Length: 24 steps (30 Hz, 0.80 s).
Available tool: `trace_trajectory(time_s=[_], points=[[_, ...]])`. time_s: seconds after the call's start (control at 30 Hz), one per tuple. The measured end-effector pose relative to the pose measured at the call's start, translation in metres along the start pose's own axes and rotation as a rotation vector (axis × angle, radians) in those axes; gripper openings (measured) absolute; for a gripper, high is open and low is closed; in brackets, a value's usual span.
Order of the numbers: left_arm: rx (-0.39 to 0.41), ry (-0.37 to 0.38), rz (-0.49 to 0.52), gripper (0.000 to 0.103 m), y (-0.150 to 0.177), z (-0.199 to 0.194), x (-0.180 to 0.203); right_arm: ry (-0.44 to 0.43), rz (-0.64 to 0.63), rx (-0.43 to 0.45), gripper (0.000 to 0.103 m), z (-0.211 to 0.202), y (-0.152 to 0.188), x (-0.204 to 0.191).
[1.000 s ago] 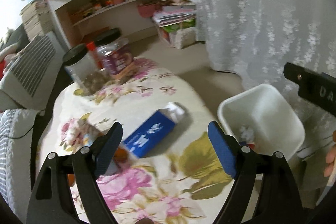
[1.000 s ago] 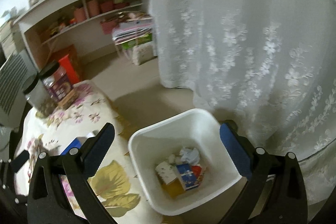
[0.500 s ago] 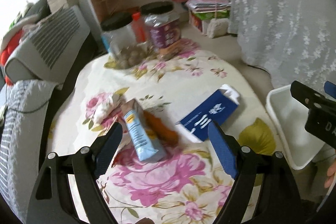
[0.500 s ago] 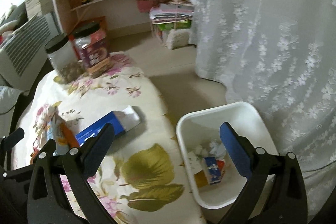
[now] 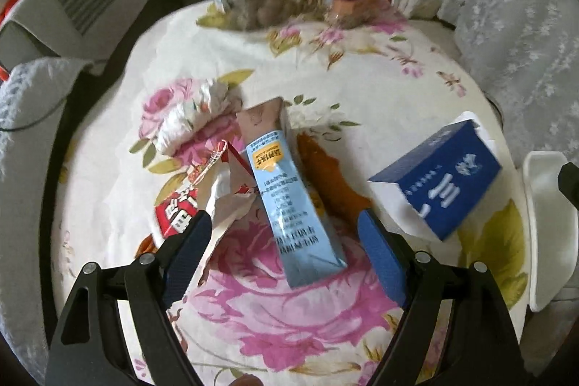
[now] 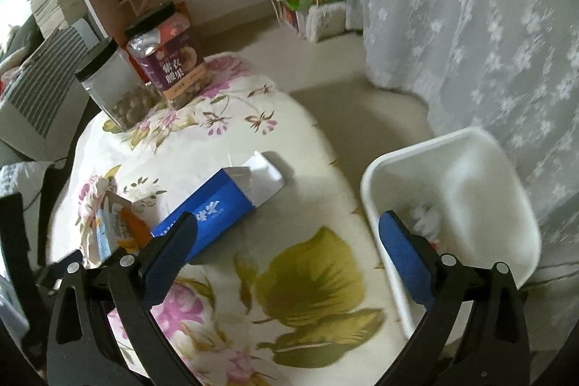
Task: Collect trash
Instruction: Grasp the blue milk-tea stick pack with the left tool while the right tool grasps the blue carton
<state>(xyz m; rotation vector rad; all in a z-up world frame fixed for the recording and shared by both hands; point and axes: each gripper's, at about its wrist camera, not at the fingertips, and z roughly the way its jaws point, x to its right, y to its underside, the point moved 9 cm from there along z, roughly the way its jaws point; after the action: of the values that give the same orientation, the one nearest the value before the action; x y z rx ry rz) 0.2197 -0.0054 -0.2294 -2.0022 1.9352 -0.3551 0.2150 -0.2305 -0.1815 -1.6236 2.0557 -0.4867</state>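
A: How do the jaws stand?

B: The left gripper (image 5: 284, 237) has its jaws spread but closing, with the lower end of the pale blue sachet (image 5: 289, 205) between them; the pads do not press on it. The right gripper (image 6: 289, 241) has its jaws released, nothing in them, above the bench (image 6: 307, 277) beside the white bin (image 6: 506, 205).

A: What is hard to make out?

B: The far jars in the left view are blurred. The bin's contents are mostly hidden behind the right pad in the right view; only something pale (image 6: 423, 216) shows at the bottom. In the left view the bin (image 5: 542, 223) is cut off at the right edge.

A: What lies around the sachet?

B: A torn red-and-white wrapper (image 5: 195, 201) touches it on the left, an orange wrapper (image 5: 329, 176) lies partly under it on the right, and a crumpled tissue (image 5: 191, 118) is beyond it. The blue carton (image 5: 441, 183), its flap open, lies on its side between the sachet and the bin.

A: Any containers?

B: A clear jar with a black lid (image 6: 115, 85), with brown nuts at its bottom, and just beside it a purple-labelled jar (image 6: 170, 60), both at the bench's far edge.
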Motion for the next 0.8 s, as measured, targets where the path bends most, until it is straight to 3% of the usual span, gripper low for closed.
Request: trace_trajectory(time_s=[0.1, 0.17, 0.27, 0.5, 0.73, 0.77, 0.8], points=[[-0.031, 0.015, -0.005, 0.066, 0.000, 0.013, -0.002, -0.015, 0.028, -0.030, 0.096, 0.016, 0.001, -0.011], [-0.052, 0.034, -0.003, 0.044, 0.001, 0.018, -0.002, -0.031, 0.046, -0.057, 0.096, 0.028, 0.002, -0.020], [-0.055, 0.076, 0.002, 0.030, 0.002, 0.018, -0.002, -0.053, 0.087, -0.108, 0.096, 0.046, 0.005, -0.032], [0.017, 0.120, 0.032, 0.028, 0.002, -0.009, -0.010, -0.091, 0.193, -0.182, 0.096, 0.079, 0.008, -0.055], [0.097, 0.136, 0.020, 0.028, -0.007, -0.034, -0.037, -0.034, 0.163, -0.192, 0.096, 0.105, 0.014, -0.071], [0.099, 0.136, 0.016, 0.028, -0.008, -0.034, -0.040, -0.028, 0.150, -0.190, 0.094, 0.106, 0.014, -0.072], [0.103, 0.129, 0.013, 0.028, -0.011, -0.034, -0.044, -0.018, 0.125, -0.184, 0.083, 0.107, 0.015, -0.075]])
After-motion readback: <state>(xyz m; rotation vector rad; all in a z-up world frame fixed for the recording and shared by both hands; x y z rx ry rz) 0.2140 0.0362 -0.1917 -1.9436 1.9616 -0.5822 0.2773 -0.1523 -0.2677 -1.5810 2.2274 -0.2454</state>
